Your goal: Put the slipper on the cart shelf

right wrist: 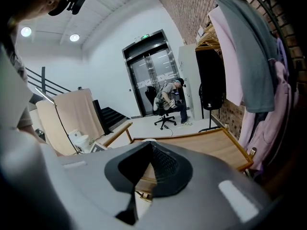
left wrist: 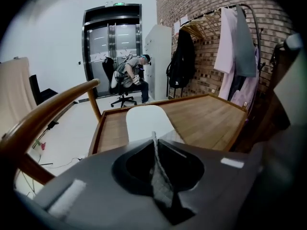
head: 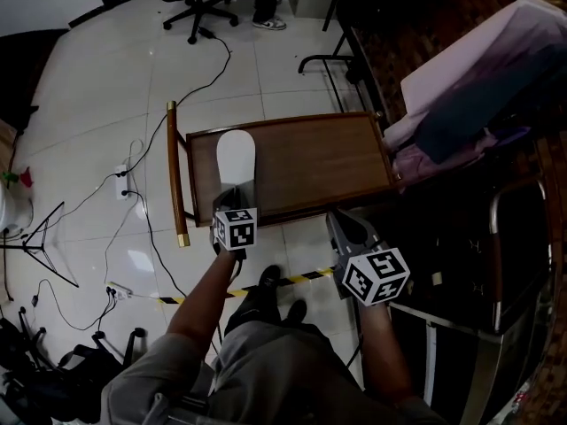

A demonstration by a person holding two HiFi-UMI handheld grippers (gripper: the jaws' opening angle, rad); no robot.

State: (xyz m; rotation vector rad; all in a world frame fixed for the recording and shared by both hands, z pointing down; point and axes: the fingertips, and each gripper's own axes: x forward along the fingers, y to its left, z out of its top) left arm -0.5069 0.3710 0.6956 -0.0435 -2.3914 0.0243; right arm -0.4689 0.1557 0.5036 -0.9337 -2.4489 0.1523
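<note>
Grippers come nearest, two of them, each held by a bare forearm. The left gripper (head: 232,197) hangs over the near left edge of the cart shelf (head: 319,162), and its own view shows the two pads pressed together in a thin line with nothing caught between them. The right gripper (head: 342,225) sits further right, just short of the shelf's near rim and off it; its fingers stand a little apart, with bare wood and floor showing through the gap. One strip of yellow and black tape (head: 310,277) crosses the pale floor tiles between the two arms.

Beyond that, the cart shelf is a shallow wooden tray with a raised rim, and it holds one thing only: a single white slipper (head: 236,156). The slipper lies flat in the left part of the tray, its length running near to far, its near end right at the left gripper's tips. One curved wooden handle (head: 175,171) stands along the cart's left side.

To the right hang several garments (head: 478,87). Far off on the floor stands one black office chair (head: 199,7)
</note>
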